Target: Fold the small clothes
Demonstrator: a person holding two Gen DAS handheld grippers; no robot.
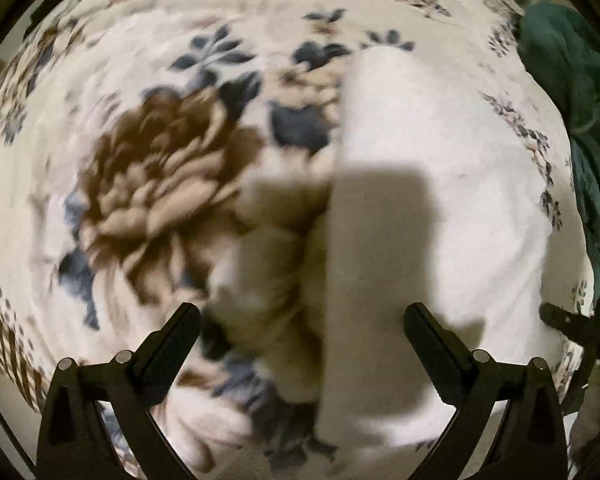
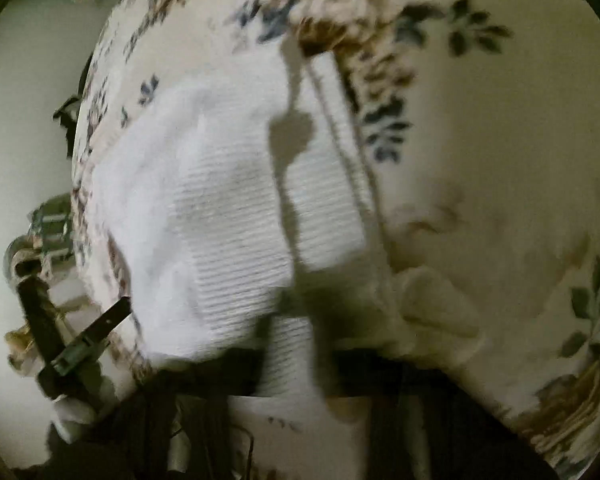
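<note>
The left gripper hangs over a floral blanket with its jaws wide apart and nothing between them. A white cloth lies flat on the blanket; from the left wrist its long straight edge runs up the middle of the view, so the cloth fills the right half and the left jaw stands over bare blanket while the right jaw stands over the cloth. A blocky shadow falls across the cloth's edge just ahead of the jaws. Past the cloth's far right side, off the blanket, sits a dark green fabric.

From the right wrist the same cloth shows a fine ribbed knit. It lies on the blanket beside a brown-and-blue flower print, with one ribbed edge strip running along its right side. A thin shadow crosses the cloth from top to bottom. The right gripper's own fingers are lost in dark blur at the bottom of that view, so I cannot tell how its jaws stand or whether they hold the cloth. At the cloth's lower left, the left gripper shows as a dark arm reaching to the blanket's edge
</note>
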